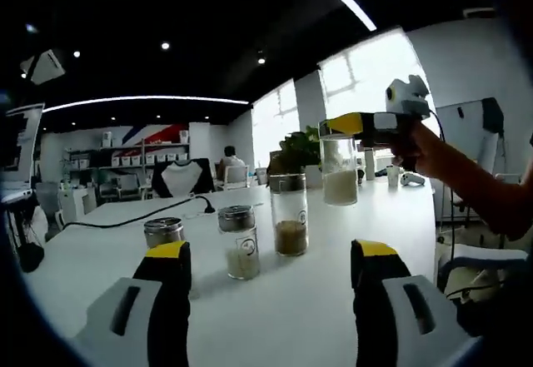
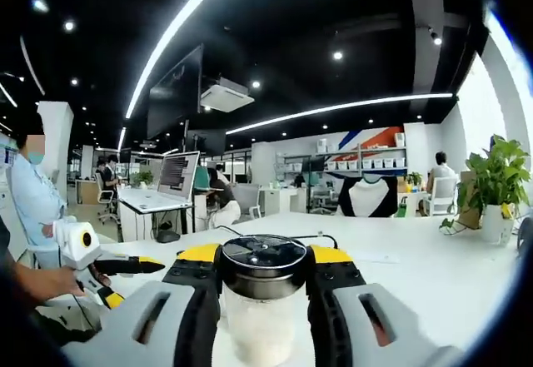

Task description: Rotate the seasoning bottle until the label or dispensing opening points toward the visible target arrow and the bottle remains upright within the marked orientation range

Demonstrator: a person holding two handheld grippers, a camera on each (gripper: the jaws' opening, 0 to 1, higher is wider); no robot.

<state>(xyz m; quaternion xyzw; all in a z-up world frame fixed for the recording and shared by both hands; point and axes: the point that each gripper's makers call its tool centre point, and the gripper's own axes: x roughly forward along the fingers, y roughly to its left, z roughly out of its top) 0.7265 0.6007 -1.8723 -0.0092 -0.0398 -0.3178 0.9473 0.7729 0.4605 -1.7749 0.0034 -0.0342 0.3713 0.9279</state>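
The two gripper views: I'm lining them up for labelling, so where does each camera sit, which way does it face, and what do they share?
Left gripper view: rides on the left gripper, facing across the white table at three standing bottles; the right gripper holds a fourth bottle aloft, the person's arm behind it.
Right gripper view: rides on the right gripper, shut on that bottle, facing the office; the left gripper and a hand enter from the left.
Shared: held bottle, table, potted plant, both grippers.
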